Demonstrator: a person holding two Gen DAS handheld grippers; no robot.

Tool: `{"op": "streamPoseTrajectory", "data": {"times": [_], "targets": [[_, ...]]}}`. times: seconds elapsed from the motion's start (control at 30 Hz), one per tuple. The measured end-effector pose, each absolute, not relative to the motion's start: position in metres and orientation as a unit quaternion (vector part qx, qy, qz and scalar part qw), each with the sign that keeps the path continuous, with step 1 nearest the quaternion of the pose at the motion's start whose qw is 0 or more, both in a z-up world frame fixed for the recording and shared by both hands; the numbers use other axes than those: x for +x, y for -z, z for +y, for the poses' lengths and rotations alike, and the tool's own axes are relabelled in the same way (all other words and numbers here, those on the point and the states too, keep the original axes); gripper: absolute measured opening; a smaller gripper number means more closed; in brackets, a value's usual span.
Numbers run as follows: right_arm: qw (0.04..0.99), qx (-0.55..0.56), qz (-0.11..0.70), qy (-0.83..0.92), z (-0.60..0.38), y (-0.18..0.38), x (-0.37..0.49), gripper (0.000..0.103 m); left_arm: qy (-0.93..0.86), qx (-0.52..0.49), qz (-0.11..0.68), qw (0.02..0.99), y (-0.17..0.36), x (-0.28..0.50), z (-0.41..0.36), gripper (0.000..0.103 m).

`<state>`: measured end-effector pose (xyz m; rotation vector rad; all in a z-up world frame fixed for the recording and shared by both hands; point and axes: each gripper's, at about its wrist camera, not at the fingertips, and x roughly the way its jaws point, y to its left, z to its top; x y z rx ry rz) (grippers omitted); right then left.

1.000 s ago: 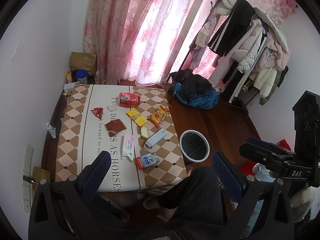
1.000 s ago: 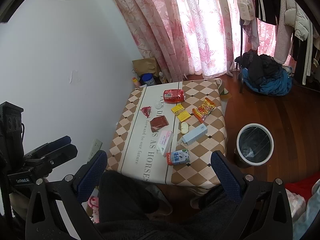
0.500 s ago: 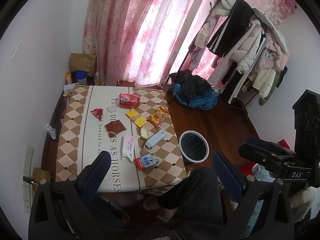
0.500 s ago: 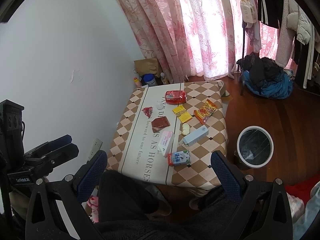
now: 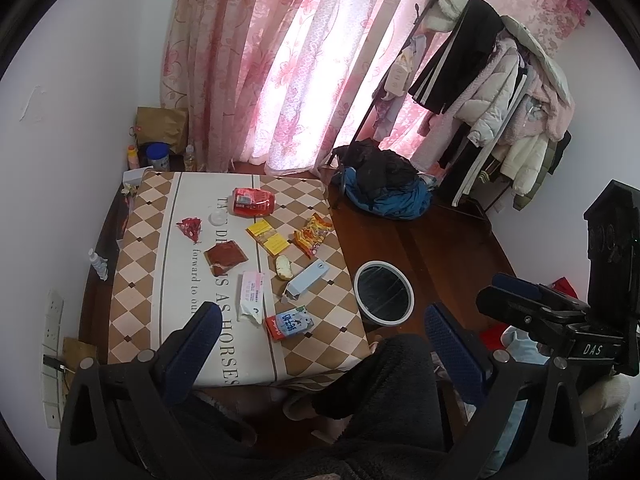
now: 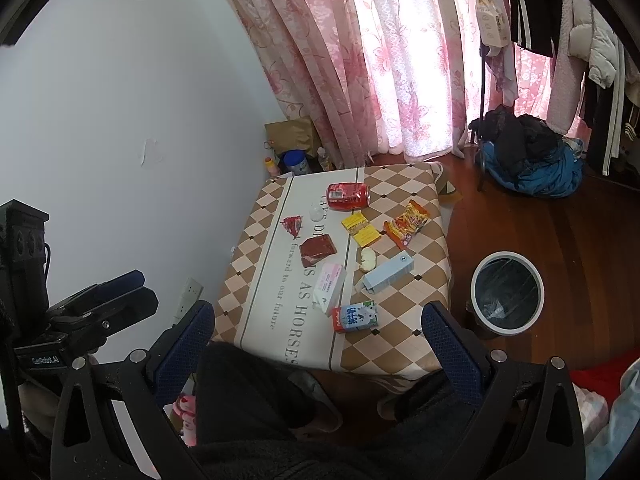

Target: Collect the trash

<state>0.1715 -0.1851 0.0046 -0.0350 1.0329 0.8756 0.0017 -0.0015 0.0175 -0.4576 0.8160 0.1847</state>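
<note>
Trash lies on a low checkered table (image 5: 152, 280) (image 6: 432, 236): a red can (image 5: 253, 201) (image 6: 348, 196), a milk carton (image 5: 289, 322) (image 6: 355, 316), a pale blue box (image 5: 308, 280) (image 6: 387, 273), a pink-white pack (image 5: 251, 295) (image 6: 329, 284), an orange snack wrapper (image 5: 313, 234) (image 6: 407, 223), yellow packets (image 5: 267, 236) (image 6: 360, 229) and brown and red wrappers. A white-rimmed bin (image 5: 383, 295) (image 6: 506, 294) stands on the floor right of the table. My left gripper (image 5: 320, 340) and right gripper (image 6: 318, 340) are open, empty, held high above the table's near edge.
Pink curtains hang behind the table. A clothes rack (image 5: 492, 80) with coats stands at the back right, with a blue and black bundle (image 5: 384, 192) (image 6: 528, 160) on the wooden floor. Bottles and a paper bag (image 5: 162, 124) sit in the corner. The person's dark-clad legs fill the foreground.
Both views have shifted slightly; the table and trash sit a little farther up in the frame. Nothing on the table has moved. Both grippers stay open.
</note>
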Motion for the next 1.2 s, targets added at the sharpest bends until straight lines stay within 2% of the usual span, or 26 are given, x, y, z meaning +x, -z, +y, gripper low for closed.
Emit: {"op": "streamPoseTrajectory", "data": {"times": [1.2], "targets": [[0.783,-0.02,0.473,-0.403,-0.1847,-0.0132,0.1727,0.103,-0.086,-0.221,0.389,0.89,-0.0166,0.0044,-0.0011,0.103]]}}
